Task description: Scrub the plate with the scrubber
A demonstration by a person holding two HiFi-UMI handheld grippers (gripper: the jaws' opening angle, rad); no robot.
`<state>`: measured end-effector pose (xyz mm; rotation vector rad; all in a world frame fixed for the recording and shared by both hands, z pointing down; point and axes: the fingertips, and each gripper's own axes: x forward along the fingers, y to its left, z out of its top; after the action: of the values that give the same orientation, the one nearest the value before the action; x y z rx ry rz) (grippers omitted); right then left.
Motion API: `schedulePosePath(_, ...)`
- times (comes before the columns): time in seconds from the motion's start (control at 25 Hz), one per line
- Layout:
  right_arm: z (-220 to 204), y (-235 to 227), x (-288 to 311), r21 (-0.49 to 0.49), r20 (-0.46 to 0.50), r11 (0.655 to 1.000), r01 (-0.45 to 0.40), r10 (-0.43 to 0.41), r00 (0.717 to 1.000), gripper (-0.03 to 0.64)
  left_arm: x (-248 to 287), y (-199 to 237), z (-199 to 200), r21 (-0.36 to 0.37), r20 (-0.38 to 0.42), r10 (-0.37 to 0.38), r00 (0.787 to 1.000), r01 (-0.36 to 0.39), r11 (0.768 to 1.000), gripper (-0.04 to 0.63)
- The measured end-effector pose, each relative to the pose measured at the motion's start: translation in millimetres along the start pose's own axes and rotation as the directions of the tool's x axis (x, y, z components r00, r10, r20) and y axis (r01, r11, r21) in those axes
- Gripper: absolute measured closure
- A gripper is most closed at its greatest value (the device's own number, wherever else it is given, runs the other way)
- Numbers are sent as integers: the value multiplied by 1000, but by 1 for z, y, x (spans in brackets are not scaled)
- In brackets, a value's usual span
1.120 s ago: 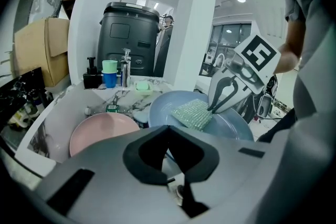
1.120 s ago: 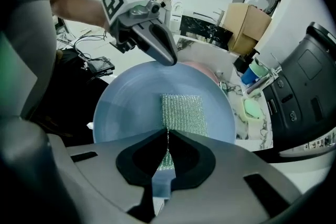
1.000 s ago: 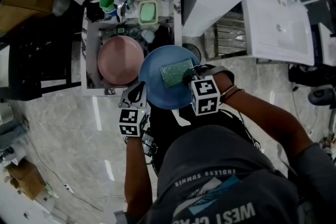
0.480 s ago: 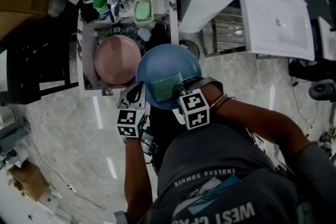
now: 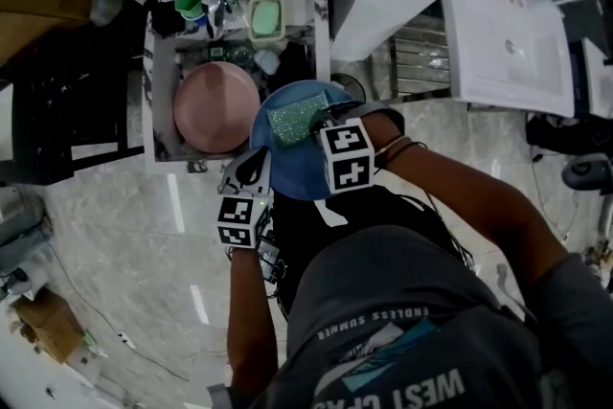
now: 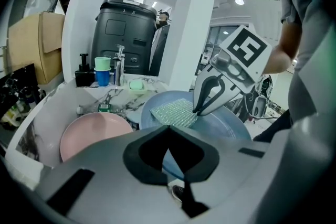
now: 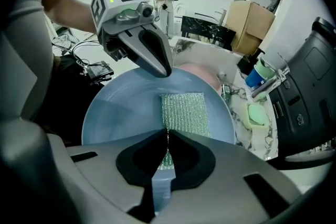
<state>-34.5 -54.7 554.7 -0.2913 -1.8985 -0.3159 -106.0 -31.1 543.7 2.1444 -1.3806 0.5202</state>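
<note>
Starting on the left of the head view, you've got the sink (image 5: 153,101) with a pink plate (image 5: 215,105) lying in it. A green cup (image 5: 194,3), the faucet (image 5: 218,0) and a pale green soap dish (image 5: 265,17) are lined up along its back edge.

Just below the sink's right corner is your left gripper (image 5: 257,170). Its jaws are clenched on the near rim of the blue plate (image 5: 297,172), and in the left gripper view you can see the thin plate edge pinched right where the two jaws meet. The plate is up in the air, tilted, just beside the pink one and off the sink's right side, with the floor under it.

The scrubber (image 5: 290,123) is the green mesh pad lying flat on the plate's face, on the upper left part as the head view shows it.

Next over, your right gripper (image 5: 316,124) comes in from the right, pointing steeply down. Its jaws are squeezed together on the near edge of the scrubber, so the rest of the pad sticks out past the tips and lies against the plate.

Far right, well apart from all that, there's a white basin (image 5: 508,43).
</note>
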Motion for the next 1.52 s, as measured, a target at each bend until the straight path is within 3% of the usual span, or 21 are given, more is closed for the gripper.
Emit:
schedulePosePath(0.4,-38,51,-19,23,-56,996,-89,90,994,580,4,1,5,3,-12,-20,1000,20,1000,595)
schedulePosePath(0.76,-5,90,-9,16,19,987,-160,160,987,580,8,-2,10,13,-30,-28,999,28,1000,595)
schedulePosePath(1.04,23,74,1,6,73,989,-147,146,987,580,8,-1,7,1,-27,-26,999,26,1000,595)
schedulePosePath(1.52,20,52,-22,92,126,995,-50,38,991,581,-8,7,17,-27,-3,-25,1000,25,999,595)
